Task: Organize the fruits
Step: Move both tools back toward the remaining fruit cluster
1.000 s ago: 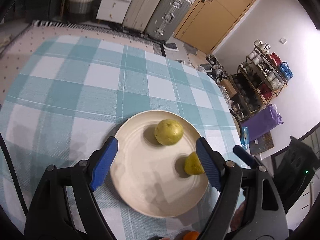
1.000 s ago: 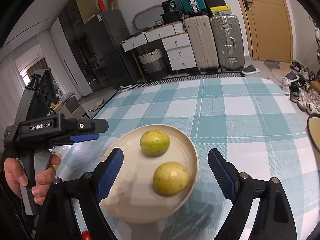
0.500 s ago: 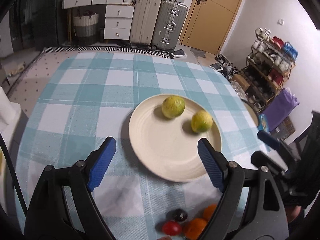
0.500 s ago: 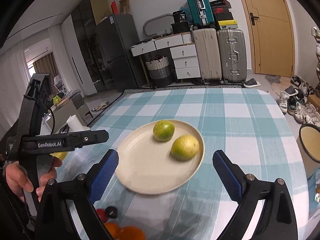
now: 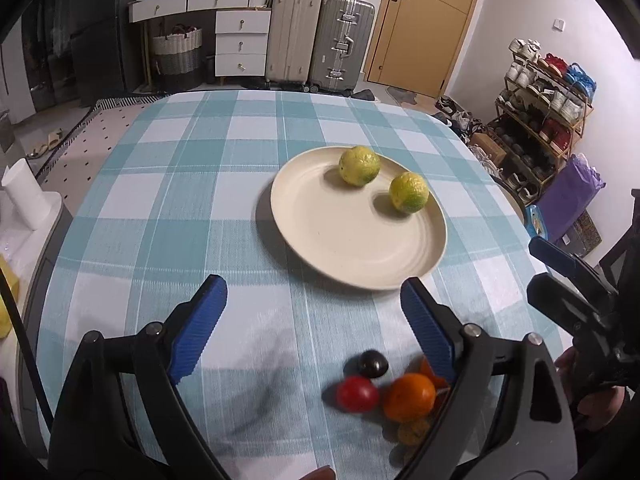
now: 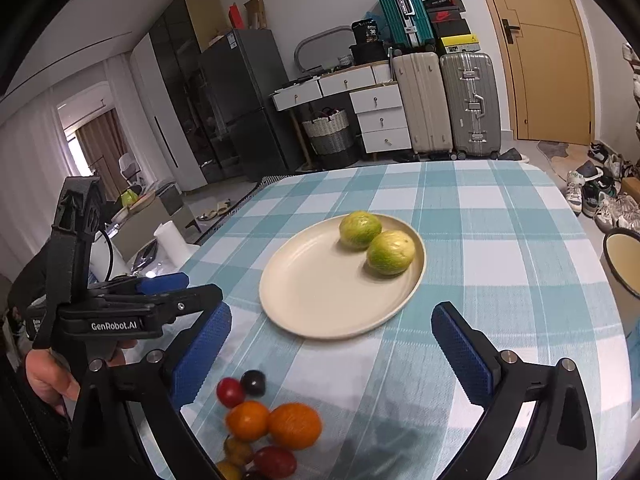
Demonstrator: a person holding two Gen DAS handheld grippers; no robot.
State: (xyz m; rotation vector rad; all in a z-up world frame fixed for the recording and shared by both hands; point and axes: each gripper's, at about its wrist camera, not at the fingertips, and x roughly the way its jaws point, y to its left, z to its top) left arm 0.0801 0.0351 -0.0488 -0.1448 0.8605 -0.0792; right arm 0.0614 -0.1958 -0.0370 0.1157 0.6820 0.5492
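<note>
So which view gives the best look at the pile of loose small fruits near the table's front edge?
The right wrist view: the pile of small fruits lies mostly unblocked, with oranges, red and dark pieces countable. In the left wrist view the pile is partly hidden behind a finger of the left gripper.

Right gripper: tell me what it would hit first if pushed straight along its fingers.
Probably the round cream plate, near its front rim, though depth is unclear. The right gripper is empty, its jaws opening, over the teal checked tablecloth.

One round cream plate (image 6: 320,304) holds two yellow-green citrus fruits (image 6: 359,229) (image 6: 390,252); two oranges (image 6: 294,425) (image 6: 247,420) lie beside it.
</note>
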